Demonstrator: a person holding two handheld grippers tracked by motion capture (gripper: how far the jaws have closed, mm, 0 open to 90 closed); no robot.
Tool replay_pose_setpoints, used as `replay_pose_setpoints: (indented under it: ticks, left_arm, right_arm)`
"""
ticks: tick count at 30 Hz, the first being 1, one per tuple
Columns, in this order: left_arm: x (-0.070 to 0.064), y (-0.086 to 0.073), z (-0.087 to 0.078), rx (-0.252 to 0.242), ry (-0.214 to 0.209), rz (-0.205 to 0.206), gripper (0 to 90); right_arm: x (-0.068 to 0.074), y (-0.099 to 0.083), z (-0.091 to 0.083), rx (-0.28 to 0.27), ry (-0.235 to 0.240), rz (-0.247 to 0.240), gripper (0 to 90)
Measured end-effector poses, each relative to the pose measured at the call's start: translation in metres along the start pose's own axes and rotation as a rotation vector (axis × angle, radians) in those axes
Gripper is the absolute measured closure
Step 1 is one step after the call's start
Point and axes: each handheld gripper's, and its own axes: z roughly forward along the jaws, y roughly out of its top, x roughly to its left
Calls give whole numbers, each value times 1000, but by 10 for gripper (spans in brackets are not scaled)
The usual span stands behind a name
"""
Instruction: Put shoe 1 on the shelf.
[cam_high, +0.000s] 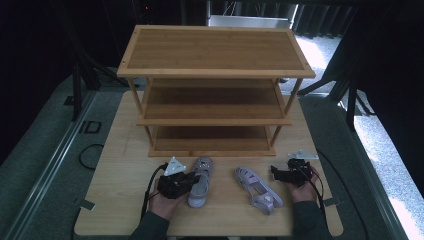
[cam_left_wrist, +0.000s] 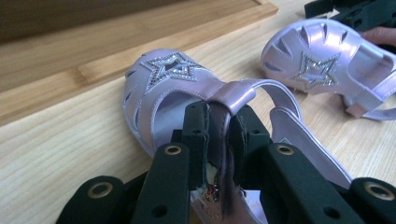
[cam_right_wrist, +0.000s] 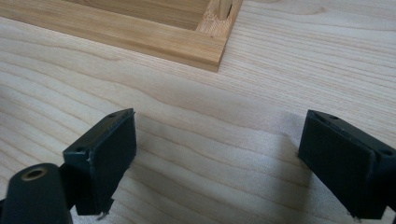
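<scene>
Two lilac sandals, one clamped

Sandals number two. Left sandal (cam_left_wrist: 187, 93) lies on the table (cam_high: 120, 150) just before the three-shelf rack (cam_high: 215, 95); the left gripper (cam_left_wrist: 219, 135) pinches its strap. Right sandal (cam_high: 259, 189) lies apart, angled. Right gripper (cam_right_wrist: 219, 158) hovers with jaws spread wide near the table's right edge, bare wood between it and the rack.

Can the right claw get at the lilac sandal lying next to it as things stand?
Probably yes. The right claw is open and holds nothing, and bare table top lies between it and the sandal beside it. The left claw is shut on the other sandal's strap, out of its way.
</scene>
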Motion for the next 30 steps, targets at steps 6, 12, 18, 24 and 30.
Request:
replay_pose_setpoints:
  ticks: [6, 12, 18, 24, 30]
  left_arm:
    - [0, 10, -4, -20, -3, 10, 784]
    - [0, 22, -11, -40, 2, 21, 784]
    - [0, 38, -21, -60, 14, 29, 784]
    - [-2, 49, -31, -77, 17, 36, 785]
    - [-6, 60, -41, -99, 14, 45, 786]
  right_arm:
    - [0, 0, 0, 0, 0, 0, 109]
    - [0, 0, 0, 0, 0, 1, 109]
    - [0, 0, 0, 0, 0, 2, 109]
    - [0, 0, 0, -1, 0, 1, 109]
    - [0, 0, 0, -1, 0, 2, 109]
